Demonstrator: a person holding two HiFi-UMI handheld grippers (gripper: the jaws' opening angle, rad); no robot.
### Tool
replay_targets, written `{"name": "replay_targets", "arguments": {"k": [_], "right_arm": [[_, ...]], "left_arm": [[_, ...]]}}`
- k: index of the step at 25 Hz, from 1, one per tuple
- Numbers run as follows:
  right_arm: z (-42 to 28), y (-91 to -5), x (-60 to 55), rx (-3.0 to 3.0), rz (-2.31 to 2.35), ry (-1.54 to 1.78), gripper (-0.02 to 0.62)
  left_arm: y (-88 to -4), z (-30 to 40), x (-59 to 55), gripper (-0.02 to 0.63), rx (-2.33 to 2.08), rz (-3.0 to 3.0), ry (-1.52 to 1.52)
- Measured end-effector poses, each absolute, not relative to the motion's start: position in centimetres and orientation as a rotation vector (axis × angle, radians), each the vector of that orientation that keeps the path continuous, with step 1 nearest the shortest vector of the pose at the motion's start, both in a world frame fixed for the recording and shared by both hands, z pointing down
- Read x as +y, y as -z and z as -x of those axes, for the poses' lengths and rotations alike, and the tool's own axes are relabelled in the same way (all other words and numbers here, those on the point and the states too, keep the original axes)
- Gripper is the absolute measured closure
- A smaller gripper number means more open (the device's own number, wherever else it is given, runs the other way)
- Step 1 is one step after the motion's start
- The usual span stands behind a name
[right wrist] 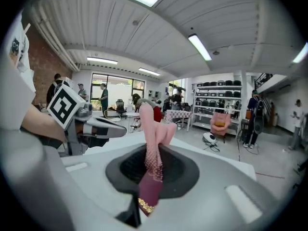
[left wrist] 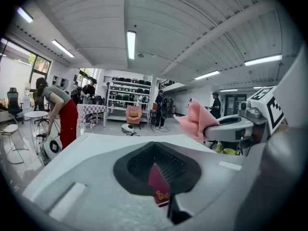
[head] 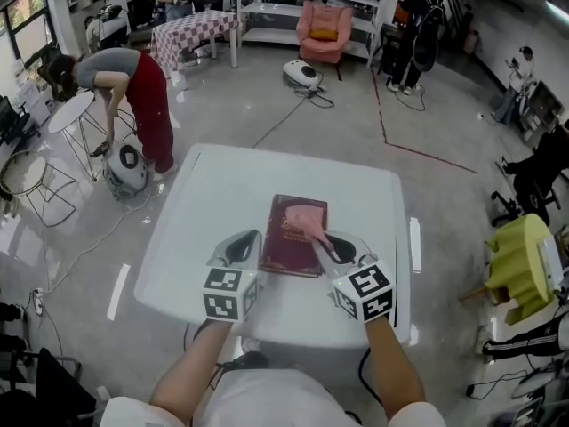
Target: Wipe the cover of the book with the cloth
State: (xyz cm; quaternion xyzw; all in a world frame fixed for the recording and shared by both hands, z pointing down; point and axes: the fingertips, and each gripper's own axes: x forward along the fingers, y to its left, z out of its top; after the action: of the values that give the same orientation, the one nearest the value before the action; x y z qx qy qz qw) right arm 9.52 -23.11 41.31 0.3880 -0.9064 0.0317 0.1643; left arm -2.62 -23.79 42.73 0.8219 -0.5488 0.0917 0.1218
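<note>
On the book (head: pixel 283 243), right gripper (head: pixel 317 240) pinches cloth (head: pixel 304 215) — left gripper (left wrist: pixel 156 170), clenched empty, per its own view.

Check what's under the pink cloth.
The dark red book, lying flat on the white table. The pink cloth, pinched by the right gripper, covers the cover's far right part; that patch is hidden.

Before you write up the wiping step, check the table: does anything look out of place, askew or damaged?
Nothing stands out. The book lies closed and flat on the table, and the right hand-held gripper holds the cloth on its cover. No spill or damage shows.
</note>
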Motion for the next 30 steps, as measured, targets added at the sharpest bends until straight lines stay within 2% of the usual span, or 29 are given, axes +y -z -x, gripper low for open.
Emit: {"name": "replay_targets", "arguments": {"k": [5, 10, 30], "right_arm": [[-13.8, -39.7, -22.7, -2.595, -1.351, -0.128, 0.555], [-15.7, -39.8, -21.9, -2.605, -1.396, -0.172, 0.557], [-16.0, -39.5, -21.0, -2.628, -1.418, -0.164, 0.557]], "left_arm": [[-41.4, -0.3, -23.0, 0.6, -1.562, -2.451, -0.258], [-40.8, -2.3, -22.3, 0.6, -1.539, -2.489, -0.27], [-40.9, -4.4, -21.5, 0.6, -1.498, -2.525, -0.323]]}}
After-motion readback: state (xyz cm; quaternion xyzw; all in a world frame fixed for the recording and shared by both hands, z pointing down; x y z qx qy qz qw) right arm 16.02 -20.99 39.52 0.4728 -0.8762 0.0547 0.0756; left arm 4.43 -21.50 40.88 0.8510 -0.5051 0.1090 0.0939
